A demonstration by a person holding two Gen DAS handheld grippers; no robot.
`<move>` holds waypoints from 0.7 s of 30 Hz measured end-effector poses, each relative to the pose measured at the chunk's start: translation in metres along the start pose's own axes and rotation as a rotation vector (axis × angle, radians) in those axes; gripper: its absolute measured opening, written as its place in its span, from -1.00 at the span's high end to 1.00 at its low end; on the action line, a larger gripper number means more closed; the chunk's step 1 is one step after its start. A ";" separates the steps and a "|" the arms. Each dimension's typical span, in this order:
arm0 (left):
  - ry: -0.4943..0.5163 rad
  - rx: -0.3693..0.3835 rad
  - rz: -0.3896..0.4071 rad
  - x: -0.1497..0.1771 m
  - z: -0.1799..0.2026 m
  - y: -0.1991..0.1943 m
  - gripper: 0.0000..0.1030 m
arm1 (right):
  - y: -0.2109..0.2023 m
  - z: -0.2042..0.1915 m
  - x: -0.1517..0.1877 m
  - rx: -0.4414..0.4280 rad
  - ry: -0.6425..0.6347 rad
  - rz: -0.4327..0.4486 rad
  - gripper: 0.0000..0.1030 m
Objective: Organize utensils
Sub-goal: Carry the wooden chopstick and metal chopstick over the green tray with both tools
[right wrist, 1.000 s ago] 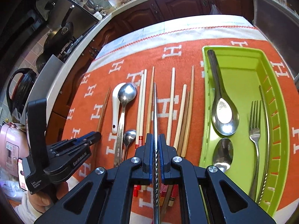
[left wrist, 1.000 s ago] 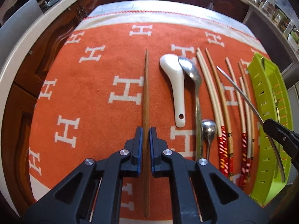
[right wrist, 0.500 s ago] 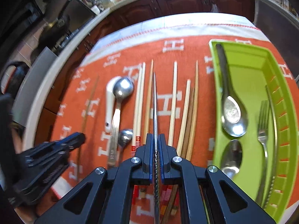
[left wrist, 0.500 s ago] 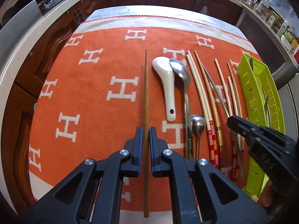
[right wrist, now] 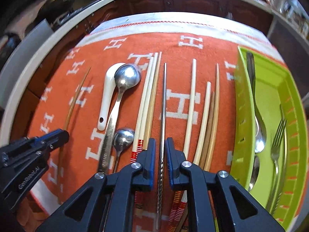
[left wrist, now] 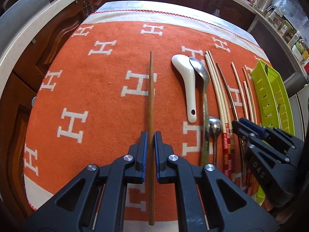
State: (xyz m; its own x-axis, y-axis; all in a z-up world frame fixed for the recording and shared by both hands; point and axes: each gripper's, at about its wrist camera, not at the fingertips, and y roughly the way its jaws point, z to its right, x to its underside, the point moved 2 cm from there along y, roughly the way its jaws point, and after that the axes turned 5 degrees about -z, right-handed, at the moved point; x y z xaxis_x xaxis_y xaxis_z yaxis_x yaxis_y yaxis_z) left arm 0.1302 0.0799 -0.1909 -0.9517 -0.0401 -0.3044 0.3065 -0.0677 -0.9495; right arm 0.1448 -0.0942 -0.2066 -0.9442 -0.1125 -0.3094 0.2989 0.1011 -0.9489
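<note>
As the right gripper (right wrist: pixel 160 150) is parting around the metal chopstick (right wrist: pixel 163 104), it is risking rolling onto the chopsticks at nine o'clock (right wrist: pixel 146 100); the left gripper (left wrist: pixel 151 147) is clamping a wooden chopstick (left wrist: pixel 151 96).

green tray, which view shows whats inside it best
The right wrist view: the green tray faces the camera, showing spoons and a fork inside. The left wrist view catches only its slotted side wall edge-on at the right, contents mostly hidden.
</note>
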 end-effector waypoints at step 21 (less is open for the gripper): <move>0.164 0.132 0.072 -0.003 0.053 -0.052 0.91 | -0.075 0.054 0.015 -0.187 0.226 0.106 0.91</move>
State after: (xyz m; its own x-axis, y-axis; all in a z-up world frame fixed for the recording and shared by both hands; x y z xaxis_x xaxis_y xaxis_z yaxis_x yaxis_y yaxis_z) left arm 0.1176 0.0310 -0.1365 -0.9141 0.1127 -0.3896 0.3630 -0.2011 -0.9098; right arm 0.1161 -0.1565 -0.1437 -0.9223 0.1284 -0.3646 0.3864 0.2828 -0.8779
